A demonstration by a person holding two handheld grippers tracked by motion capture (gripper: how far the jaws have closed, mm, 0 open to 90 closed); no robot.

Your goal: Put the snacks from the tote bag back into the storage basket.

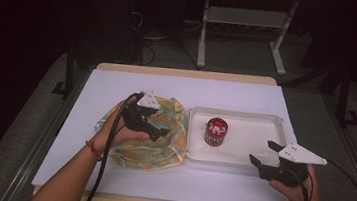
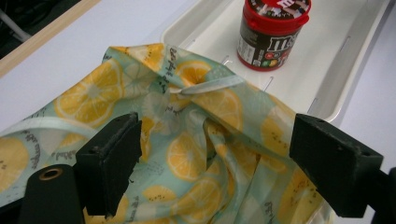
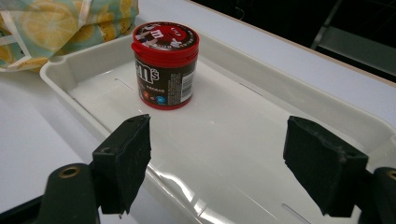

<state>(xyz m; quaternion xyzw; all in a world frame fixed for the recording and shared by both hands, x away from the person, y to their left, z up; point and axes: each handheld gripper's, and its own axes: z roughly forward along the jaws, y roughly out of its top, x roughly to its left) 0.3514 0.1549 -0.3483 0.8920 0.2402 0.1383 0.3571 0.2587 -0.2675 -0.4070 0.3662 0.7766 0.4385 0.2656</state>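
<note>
Left tool wide open over lemon cloth; right tool wide open, empty, at tray edge.

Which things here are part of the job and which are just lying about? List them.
Part of the job: lemon-print bag, candy tub, white tray, left gripper, right gripper, both open.
Lying about: desk frame, floor cables.

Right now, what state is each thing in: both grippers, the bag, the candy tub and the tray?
left gripper: open, jaws wide over the bag, nothing held.
right gripper: open, at the tray's near edge, nothing held.
lemon-print bag: crumpled flat on the table beside the tray.
candy tub: upright in the tray, red lid on.
white tray: flat on the table, holds just the tub.
</note>
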